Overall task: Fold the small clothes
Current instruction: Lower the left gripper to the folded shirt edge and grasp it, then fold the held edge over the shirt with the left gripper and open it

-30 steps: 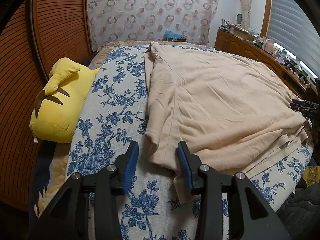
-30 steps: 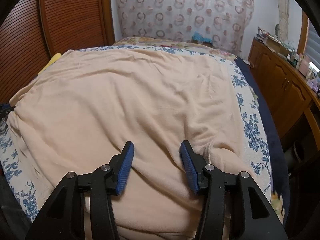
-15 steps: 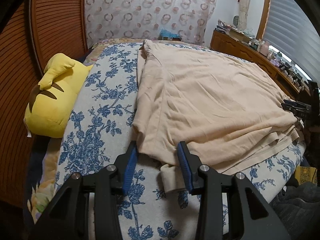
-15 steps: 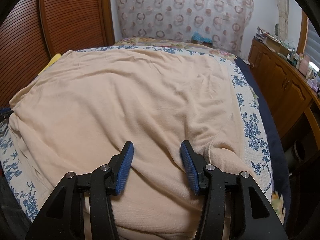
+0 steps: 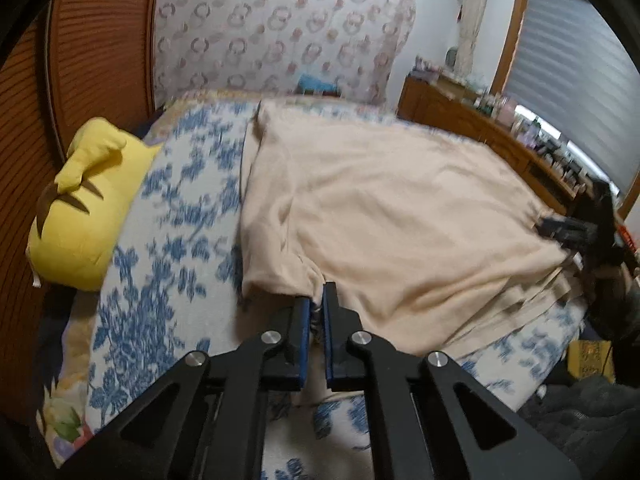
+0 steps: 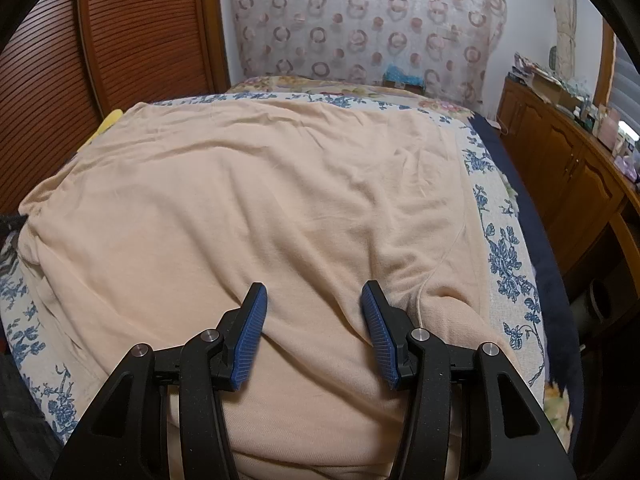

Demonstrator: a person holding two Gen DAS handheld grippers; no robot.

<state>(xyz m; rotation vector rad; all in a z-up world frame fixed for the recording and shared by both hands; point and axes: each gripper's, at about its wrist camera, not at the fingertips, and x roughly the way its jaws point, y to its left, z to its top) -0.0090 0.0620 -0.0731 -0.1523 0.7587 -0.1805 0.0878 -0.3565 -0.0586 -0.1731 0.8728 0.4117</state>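
Observation:
A large beige garment point(image 5: 392, 216) lies spread on a bed with a blue floral cover point(image 5: 176, 216). My left gripper point(image 5: 317, 300) is shut on the garment's near left corner, with cloth bunched between its blue pads. In the right wrist view the same beige garment point(image 6: 248, 208) fills the bed. My right gripper point(image 6: 314, 300) is open, its blue pads apart just above the garment's near part. The right gripper also shows at the far right edge of the garment in the left wrist view point(image 5: 572, 230).
A yellow plush toy point(image 5: 80, 208) lies at the bed's left by the wooden slatted doors point(image 5: 88, 60). A wooden sideboard point(image 6: 568, 160) with small items runs along the right. A patterned curtain point(image 6: 360, 20) hangs behind the bed. Dark clothes point(image 5: 592, 408) lie at lower right.
My left gripper moved onto the garment's near left corner and closed on it. The right gripper has stayed open and barely moved.

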